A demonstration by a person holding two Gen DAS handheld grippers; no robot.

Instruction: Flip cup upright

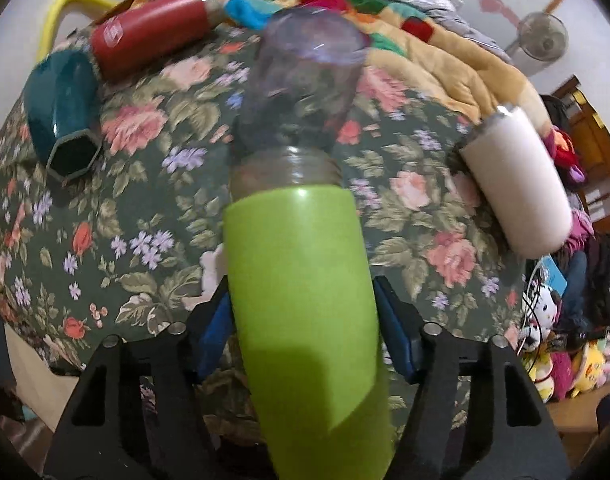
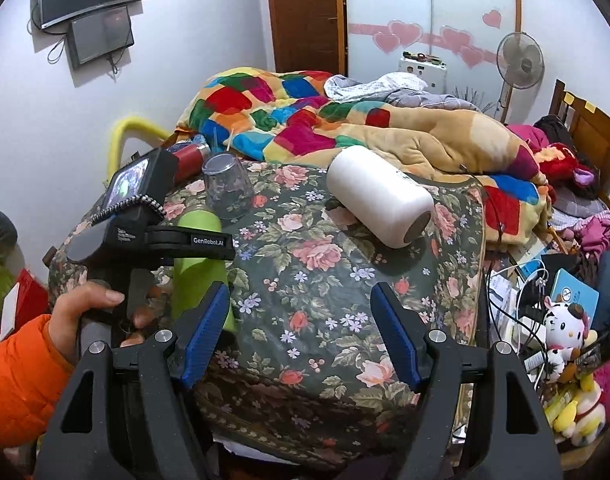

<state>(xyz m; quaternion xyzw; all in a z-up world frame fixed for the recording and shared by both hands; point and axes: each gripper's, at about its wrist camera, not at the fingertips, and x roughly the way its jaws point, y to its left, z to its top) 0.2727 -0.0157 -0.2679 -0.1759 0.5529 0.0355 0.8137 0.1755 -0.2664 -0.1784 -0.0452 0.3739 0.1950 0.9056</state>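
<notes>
My left gripper (image 1: pixel 303 332) is shut on a green cup (image 1: pixel 301 300), its blue pads (image 1: pixel 397 332) pressing both sides. The cup has a clear threaded neck and points away from the camera, lifted over the floral cover. In the right wrist view the green cup (image 2: pixel 197 256) shows held in the left gripper (image 2: pixel 193 246) at the left. A clear plastic cup (image 1: pixel 305 80) stands upside down just beyond the green cup's mouth; it also shows in the right wrist view (image 2: pixel 227 188). My right gripper (image 2: pixel 301 332) is open and empty above the floral cover.
A white tumbler (image 1: pixel 517 180) lies on its side at the right, also in the right wrist view (image 2: pixel 379 202). A red bottle (image 1: pixel 149 36) and a teal hexagonal cup (image 1: pixel 61 112) lie at the left. Blankets (image 2: pixel 345 124) are piled behind. Clutter and toys (image 2: pixel 561 328) lie right of the bed.
</notes>
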